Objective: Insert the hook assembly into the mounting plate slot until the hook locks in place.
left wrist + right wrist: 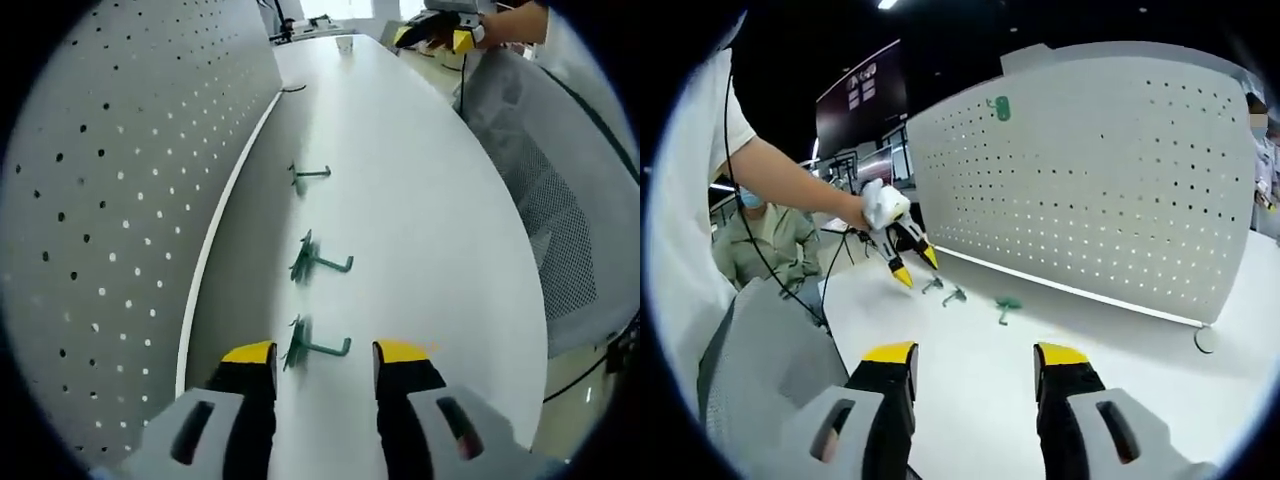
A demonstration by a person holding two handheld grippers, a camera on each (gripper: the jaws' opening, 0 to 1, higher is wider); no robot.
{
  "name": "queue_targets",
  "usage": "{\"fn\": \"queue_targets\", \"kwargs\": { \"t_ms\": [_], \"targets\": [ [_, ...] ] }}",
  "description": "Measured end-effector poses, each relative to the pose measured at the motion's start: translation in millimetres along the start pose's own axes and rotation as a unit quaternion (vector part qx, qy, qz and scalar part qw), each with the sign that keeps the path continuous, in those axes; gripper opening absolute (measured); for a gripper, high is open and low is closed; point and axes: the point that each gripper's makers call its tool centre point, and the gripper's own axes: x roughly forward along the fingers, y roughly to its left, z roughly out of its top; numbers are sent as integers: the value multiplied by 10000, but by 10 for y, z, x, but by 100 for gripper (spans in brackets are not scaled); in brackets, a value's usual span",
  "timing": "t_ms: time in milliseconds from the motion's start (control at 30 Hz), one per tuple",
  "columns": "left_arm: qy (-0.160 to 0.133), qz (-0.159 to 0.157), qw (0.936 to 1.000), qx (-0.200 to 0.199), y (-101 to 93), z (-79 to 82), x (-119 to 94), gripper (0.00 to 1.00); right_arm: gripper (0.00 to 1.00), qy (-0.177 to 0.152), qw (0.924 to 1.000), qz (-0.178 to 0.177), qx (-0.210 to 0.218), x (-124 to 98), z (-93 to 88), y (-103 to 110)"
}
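Reaching for the nearest hook with the left gripper, jaws spread and empty.

Three green hooks lie in a row on the white table (420, 200), running away from the left gripper (325, 362) alongside the foot of the pegboard (120, 180). The nearest hook (312, 345) sits just ahead of the yellow tips, between the jaws but nearer the left one; its long arm lies crosswise to the gripper's line, the mounting end toward the board. The middle hook (318, 262) and the far hook (310, 174) lie beyond, well apart. In the right gripper view, the left gripper (912, 264) hovers close over those hooks, while the right gripper (975, 368) is released, holding nothing, well back. One hook (999, 107) already hangs high on the pegboard (1090, 180). The left gripper is plainly nearer, so the pick looks to be its job.
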Motion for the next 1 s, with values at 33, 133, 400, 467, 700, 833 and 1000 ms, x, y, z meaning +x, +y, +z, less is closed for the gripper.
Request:
{"fn": "queue_targets", "kwargs": {
  "t_ms": [33,133,400,467,700,833,1000],
  "targets": [
    [6,-3,10000,0,6,-4,5,39,44,-9,10000,-8,12,-4,0,-9],
    [14,-2,9999,-149,75,-30,29,38,44,4,10000,-15,46,-5,-13,-22],
    [124,-215,9996,-103,46,-88,128,32,43,-16,10000,-47,80,-18,-10,-40],
    [106,-264,9993,-240,62,-81,140,31,43,-11,9999,-68,123,-22,-19,-63],
    [105,-369,9989,-269,77,-94,145,28,42,2,9998,-97,154,-18,-9,-60],
    [142,-473,9983,-310,69,-112,135,27,42,35,9998,-89,161,-14,-30,-62],
    [225,-577,9976,-319,30,-186,119,27,41,42,9998,-96,146,-13,-29,-54]
  ]
}}
